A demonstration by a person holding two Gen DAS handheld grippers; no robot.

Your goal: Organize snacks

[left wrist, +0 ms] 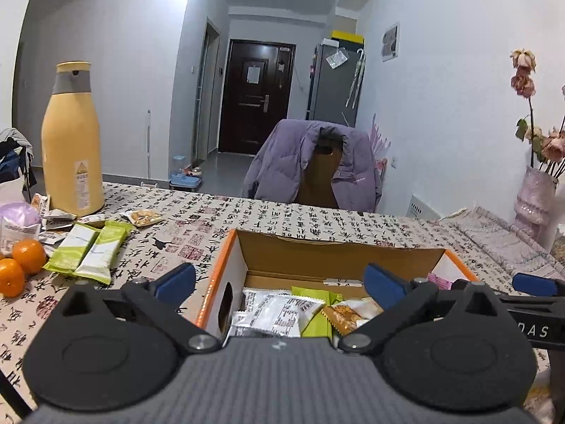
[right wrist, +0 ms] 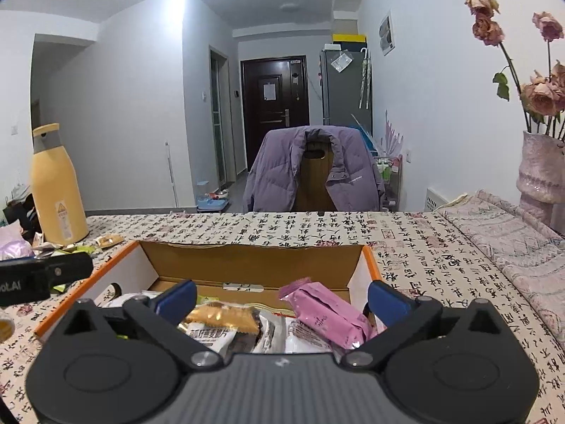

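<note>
An open cardboard box [left wrist: 226, 261] with orange edges sits on the table and holds several snack packets. My left gripper [left wrist: 280, 279] stands open above its left side, over white, green and orange packets [left wrist: 282, 314], with nothing between its fingers. My right gripper [right wrist: 282, 295] is open over the same box [right wrist: 372, 265]. A pink packet [right wrist: 326, 312] lies tilted inside, just left of the right blue pad, untouched. Two green packets [left wrist: 90, 251] and other loose snacks [left wrist: 143, 217] lie on the table left of the box. The right gripper's blue pad [left wrist: 535, 284] shows at the left view's right edge.
A tall yellow flask [left wrist: 70, 141] stands at the table's far left, with two oranges [left wrist: 19, 263] and a lilac bag [left wrist: 17, 219] near it. A vase of dried roses [right wrist: 540, 169] stands on a folded cloth at the right. A chair with a purple jacket [right wrist: 310, 169] faces the far edge.
</note>
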